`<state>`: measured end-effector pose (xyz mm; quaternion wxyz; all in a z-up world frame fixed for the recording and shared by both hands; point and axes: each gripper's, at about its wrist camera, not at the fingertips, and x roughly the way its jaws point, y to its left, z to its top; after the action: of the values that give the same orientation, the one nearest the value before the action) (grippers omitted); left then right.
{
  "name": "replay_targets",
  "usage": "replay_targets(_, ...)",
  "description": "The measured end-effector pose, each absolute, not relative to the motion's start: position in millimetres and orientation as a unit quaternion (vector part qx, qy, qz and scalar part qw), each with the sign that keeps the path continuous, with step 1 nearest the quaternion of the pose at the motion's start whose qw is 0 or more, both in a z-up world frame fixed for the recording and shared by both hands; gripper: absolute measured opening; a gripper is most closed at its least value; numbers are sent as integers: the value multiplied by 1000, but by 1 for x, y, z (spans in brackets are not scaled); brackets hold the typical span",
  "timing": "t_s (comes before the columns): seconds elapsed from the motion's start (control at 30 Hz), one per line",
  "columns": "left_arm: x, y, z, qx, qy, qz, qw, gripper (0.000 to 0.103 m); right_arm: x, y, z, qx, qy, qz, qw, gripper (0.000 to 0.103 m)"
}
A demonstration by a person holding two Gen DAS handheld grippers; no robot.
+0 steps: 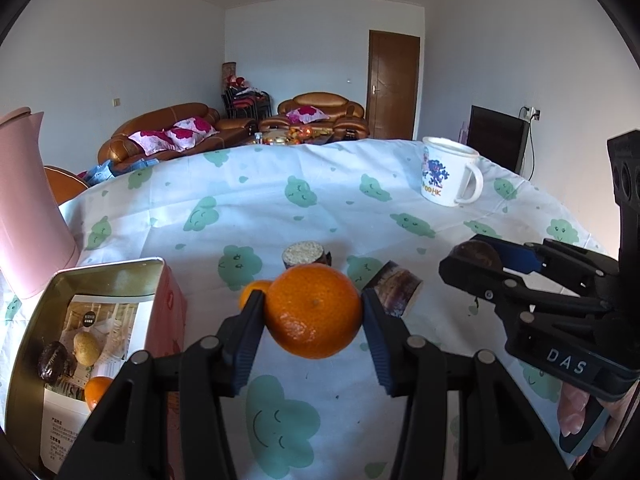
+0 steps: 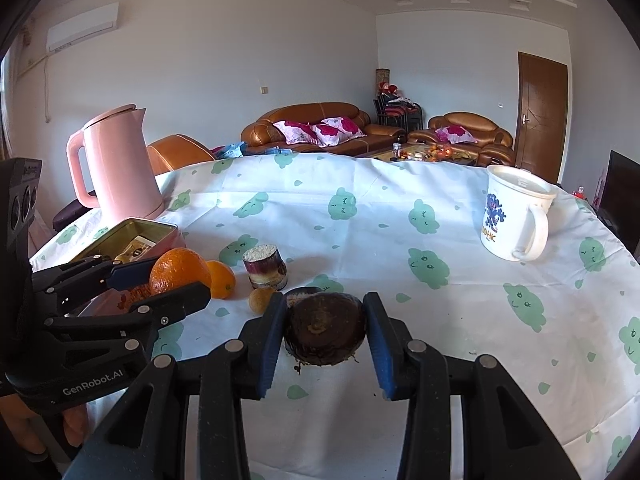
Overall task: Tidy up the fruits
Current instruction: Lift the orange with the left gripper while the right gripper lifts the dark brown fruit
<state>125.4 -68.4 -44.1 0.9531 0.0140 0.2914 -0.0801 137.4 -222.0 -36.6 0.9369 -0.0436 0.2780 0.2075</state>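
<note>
My left gripper (image 1: 313, 300) is shut on a large orange (image 1: 314, 320), held just above the cloth. Beside it on the left stands an open tin box (image 1: 108, 270) holding a dark fruit, a tan fruit and an orange. My right gripper (image 2: 325, 308) is shut on a dark brown round fruit (image 2: 326, 330). On the cloth lie a smaller orange (image 2: 222, 278), a small tan fruit (image 2: 260, 300) and two cut sugarcane pieces (image 1: 306, 254) (image 1: 400, 288). In the right wrist view the left gripper (image 2: 180, 278) with its orange hangs beside the tin (image 2: 136, 226).
A pink kettle (image 2: 116, 164) stands at the table's far left, behind the tin. A white printed mug (image 2: 512, 212) sits at the far right. The table wears a white cloth with green cloud prints (image 2: 400, 240). Sofas and a door lie beyond.
</note>
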Motion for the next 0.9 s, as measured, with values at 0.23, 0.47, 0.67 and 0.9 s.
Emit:
replay_targets(0.23, 117, -66, -40, 14, 270, -74, 960, 50, 134, -222, -34, -42, 267, 210, 940, 42)
replay_targets(0.47, 111, -64, -37, 13, 251, -68, 965, 50, 132, -224, -33, -40, 258, 213, 942, 42)
replay_targets(0.67, 108, -65, -35, 14, 243, -66, 968, 50, 128, -225, -31, -39, 248, 215, 944, 42)
replay_targets(0.9, 105, -65, -34, 15, 236, -62, 970, 50, 123, -225, -29, -39, 237, 217, 946, 42)
